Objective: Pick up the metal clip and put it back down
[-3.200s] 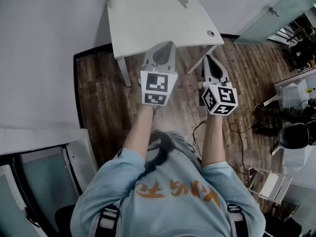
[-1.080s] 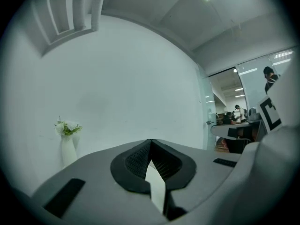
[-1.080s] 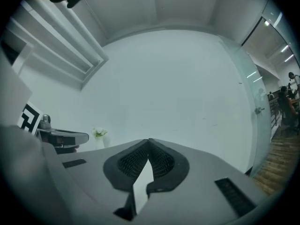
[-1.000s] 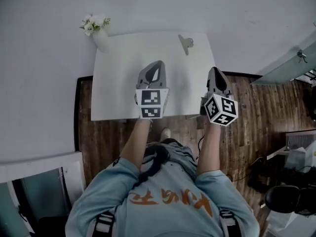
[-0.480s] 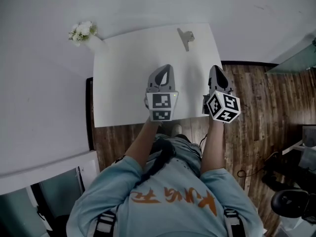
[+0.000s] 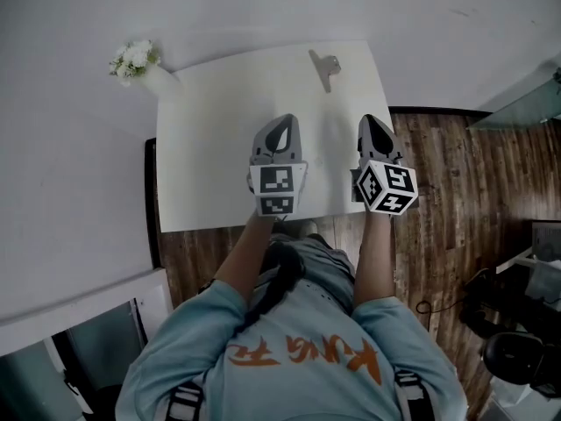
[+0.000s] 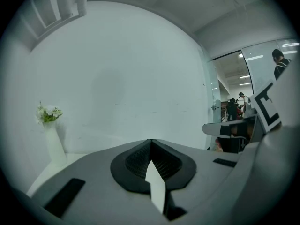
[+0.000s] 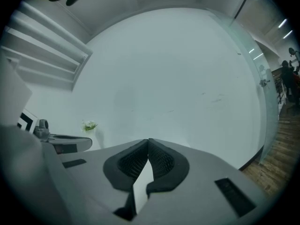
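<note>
The metal clip (image 6: pixel 325 67) lies at the far right of the white table (image 6: pixel 210 130), near the wall. My left gripper (image 6: pixel 280 123) hovers over the table's near middle, jaws shut with nothing between them. My right gripper (image 6: pixel 372 121) hangs over the table's right near corner, also shut and empty. The clip is well ahead of both, between their lines. In the left gripper view the left gripper (image 7: pixel 151 142) has its tips together; the right gripper (image 8: pixel 149 141) shows the same in the right gripper view. Neither gripper view shows the clip.
A white vase with flowers (image 6: pixel 136 60) stands at the table's far left corner, seen also as the vase (image 7: pixel 50 135) in the left gripper view. A white wall runs behind the table. Dark wood floor (image 6: pixel 456 191) and a glass partition lie to the right.
Both grippers have come forward over the table's near edge and lower; the table and clip have shifted in the head view as the person stepped closer. Jaws stay shut.
</note>
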